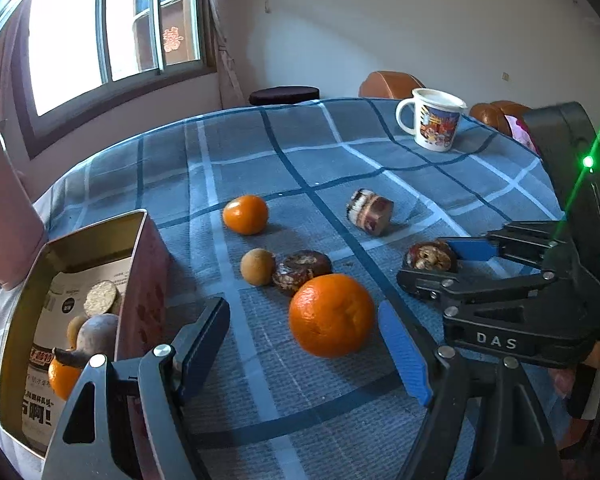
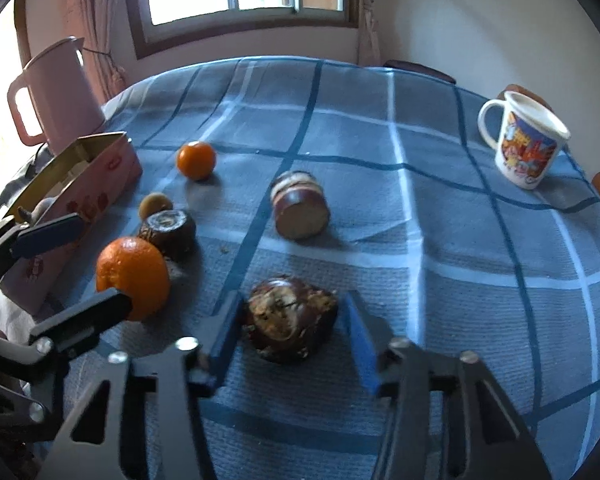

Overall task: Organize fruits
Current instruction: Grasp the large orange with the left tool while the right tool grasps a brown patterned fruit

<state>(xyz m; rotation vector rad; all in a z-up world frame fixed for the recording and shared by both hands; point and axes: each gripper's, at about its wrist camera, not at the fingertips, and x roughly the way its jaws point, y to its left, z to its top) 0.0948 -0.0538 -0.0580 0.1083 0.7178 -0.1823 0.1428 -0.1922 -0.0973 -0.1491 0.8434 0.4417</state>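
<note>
Straddling a large orange (image 1: 332,315) on the table (image 1: 380,168), the left gripper (image 1: 304,354) has open jaws; the right gripper (image 2: 290,334) brackets a dark fruit (image 2: 292,322), jaws open.

On the table (image 2: 420,240), a tin (image 2: 80,176) is set at the left edge, with a jug (image 2: 56,100) behind it. Several fruits (image 1: 96,332) are held in the tin. Just right of the tin, an orange (image 2: 133,276) is placed nearest the front; behind it a mangosteen (image 2: 168,232) is touched by a small fruit (image 2: 155,204), and a second orange (image 2: 196,160) is found farther back. A second mangosteen (image 2: 300,204) is laid near the middle, a third (image 2: 292,324) before it. A mug (image 2: 524,144) is stood toward the far right edge.
</note>
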